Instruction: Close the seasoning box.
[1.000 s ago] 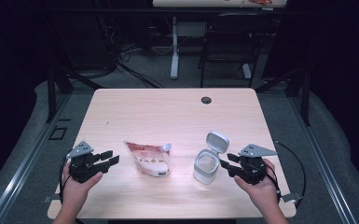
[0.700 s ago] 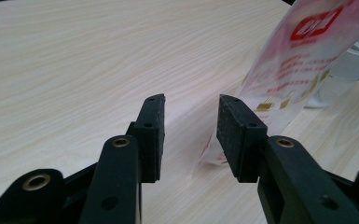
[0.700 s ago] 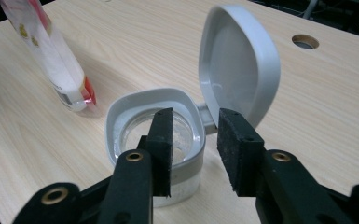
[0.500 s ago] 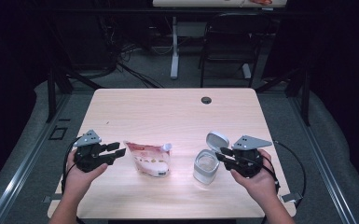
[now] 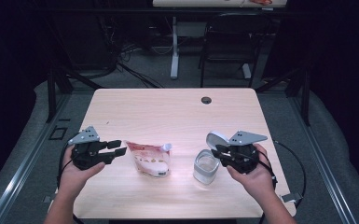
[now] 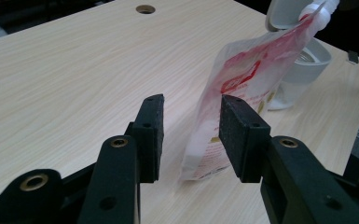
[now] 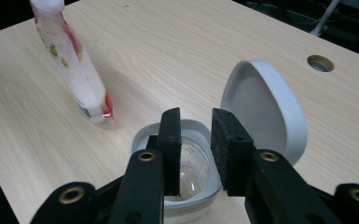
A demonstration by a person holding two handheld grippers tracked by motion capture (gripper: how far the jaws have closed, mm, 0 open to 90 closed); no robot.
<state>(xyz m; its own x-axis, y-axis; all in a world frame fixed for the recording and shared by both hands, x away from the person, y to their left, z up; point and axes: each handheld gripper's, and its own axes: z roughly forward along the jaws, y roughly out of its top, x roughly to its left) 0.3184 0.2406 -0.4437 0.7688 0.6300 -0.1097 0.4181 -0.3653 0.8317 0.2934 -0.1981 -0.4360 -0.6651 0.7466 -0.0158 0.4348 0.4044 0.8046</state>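
A clear, rounded-square container [image 5: 206, 166] stands near the front right of the worktop [image 5: 168, 112]. Its grey-white hinged lid [image 7: 265, 109] is tipped back and open; inside, the right gripper view shows glassy walls and a pale sheen at the bottom, and I cannot tell whether anything is in it. Left of it, well apart, a soft plastic pouch [image 5: 149, 158] printed in red and white lies near the middle front, its white screw cap [image 5: 166, 147] pointing toward the container. The worktop is pale wood-grain laminate with a round cable hole [image 5: 206, 100] at the back. The left tool [image 5: 116, 151] hovers just left of the pouch, jaws half spread with nothing between them. The right tool [image 5: 218, 151] hangs over the container's rim; its jaws have just been closing and stand apart, pinching nothing.
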